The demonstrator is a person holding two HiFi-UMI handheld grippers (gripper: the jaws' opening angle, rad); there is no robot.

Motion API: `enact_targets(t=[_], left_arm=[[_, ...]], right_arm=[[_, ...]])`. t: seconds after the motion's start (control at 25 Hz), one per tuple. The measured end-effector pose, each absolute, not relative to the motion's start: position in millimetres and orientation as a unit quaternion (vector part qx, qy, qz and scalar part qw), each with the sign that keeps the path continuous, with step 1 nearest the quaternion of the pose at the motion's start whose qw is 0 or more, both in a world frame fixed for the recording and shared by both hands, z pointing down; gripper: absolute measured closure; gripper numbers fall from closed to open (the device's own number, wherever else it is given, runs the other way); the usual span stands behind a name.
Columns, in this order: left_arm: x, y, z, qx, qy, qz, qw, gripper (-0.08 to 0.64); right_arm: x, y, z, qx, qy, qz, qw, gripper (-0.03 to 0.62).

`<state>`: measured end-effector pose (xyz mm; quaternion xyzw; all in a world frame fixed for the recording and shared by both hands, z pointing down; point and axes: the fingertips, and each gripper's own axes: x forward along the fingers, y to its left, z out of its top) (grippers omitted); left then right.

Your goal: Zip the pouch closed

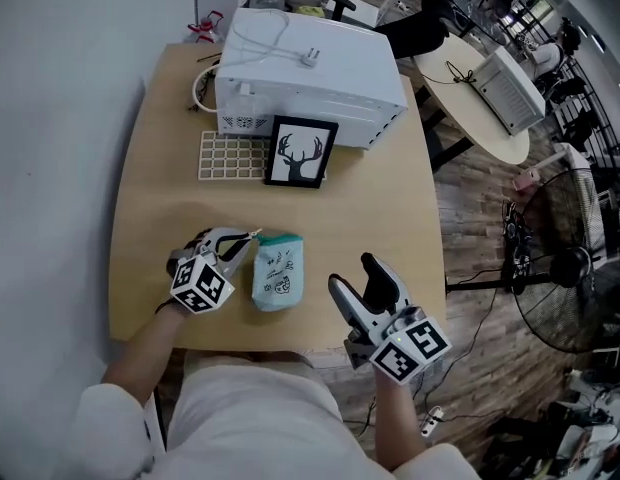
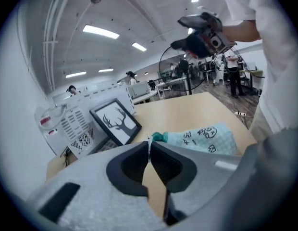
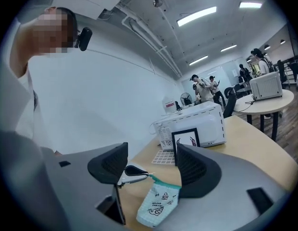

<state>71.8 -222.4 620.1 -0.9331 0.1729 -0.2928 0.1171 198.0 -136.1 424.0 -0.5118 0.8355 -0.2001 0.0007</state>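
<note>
**One jaw on the zip, the other yet to help**

The mint pouch (image 1: 277, 273), printed with small doodles, lies near the front edge of the table (image 1: 160, 168), its green-banded end turned toward the far side. At that end we see the left gripper (image 1: 249, 238) pinched tight on the thin white zip pull (image 2: 149, 146), jaws pressed together with only that sliver between them. From our views we cannot tell how far the zip is already drawn.

The right gripper (image 1: 352, 272) stands well apart to the pouch's right, jaws spread wide and holding nothing; the pouch shows only through their gap, at a distance.

We judge the main risk plain enough: the pouch body is unheld, so a tug on the pull may drag or lift the whole bag instead of running the slider. The pull is slim, and it could slip from the pads if the pull comes at an angle. A slide toward the front edge could drop the pouch to the floor.

The left hand sits low at the table's front left, its gripper slanting downward to the pouch's far corner. The right is held near level beyond the front edge, aimed toward the pouch.

Behind stand a framed deer picture (image 1: 301, 153), a white grid mat (image 1: 230, 156) and a white appliance (image 1: 310, 68).
</note>
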Motion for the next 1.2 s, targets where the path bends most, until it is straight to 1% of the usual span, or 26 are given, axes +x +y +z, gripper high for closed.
enact_targets(t=[0.12, 0.24, 0.36, 0.44, 0.52, 0.64, 0.8, 0.88, 0.96, 1.08, 1.2], left_arm=[[75.9, -205.2, 584.0, -0.935, 0.151, -0.265, 0.179, 0.531], [77.8, -186.0, 548.3, -0.934, 0.120, -0.239, 0.237, 0.532], [76.2, -163.3, 519.0, -0.928, 0.089, -0.223, 0.286, 0.532], [73.0, -151.5, 502.5, -0.922, 0.070, -0.218, 0.313, 0.532], [69.9, -141.7, 490.1, -0.917, 0.051, -0.213, 0.332, 0.532], [65.5, -126.7, 476.7, -0.917, 0.031, -0.202, 0.343, 0.532], [57.6, -115.4, 454.7, -0.921, 0.017, -0.180, 0.344, 0.532], [53.8, -111.7, 444.6, -0.921, 0.011, -0.175, 0.347, 0.532], [50.3, -109.0, 436.9, -0.920, 0.005, -0.174, 0.351, 0.532], [46.8, -104.7, 426.3, -0.925, -0.004, -0.163, 0.343, 0.532], [45.1, -102.4, 417.1, -0.929, -0.005, -0.153, 0.337, 0.532]], right_arm=[[188.8, -134.3, 420.0, -0.494, 0.843, -0.213, 0.015, 0.291], [171.7, -129.7, 419.3, -0.453, 0.866, -0.214, -0.003, 0.308], [149.2, -118.1, 417.6, -0.384, 0.902, -0.188, -0.051, 0.333], [135.8, -113.1, 417.0, -0.343, 0.922, -0.156, -0.092, 0.374], [125.6, -114.3, 417.1, -0.314, 0.932, -0.135, -0.117, 0.398], [110.4, -117.8, 418.9, -0.269, 0.944, -0.124, -0.143, 0.414], [83.7, -112.5, 425.7, -0.175, 0.957, -0.100, -0.207, 0.415], [74.4, -111.1, 428.5, -0.140, 0.959, -0.095, -0.229, 0.431], [67.4, -112.7, 424.5, -0.116, 0.962, -0.099, -0.228, 0.448], [59.8, -115.3, 413.8, -0.091, 0.967, -0.101, -0.216, 0.453], [56.2, -113.7, 415.9, -0.071, 0.964, -0.088, -0.239, 0.453]])
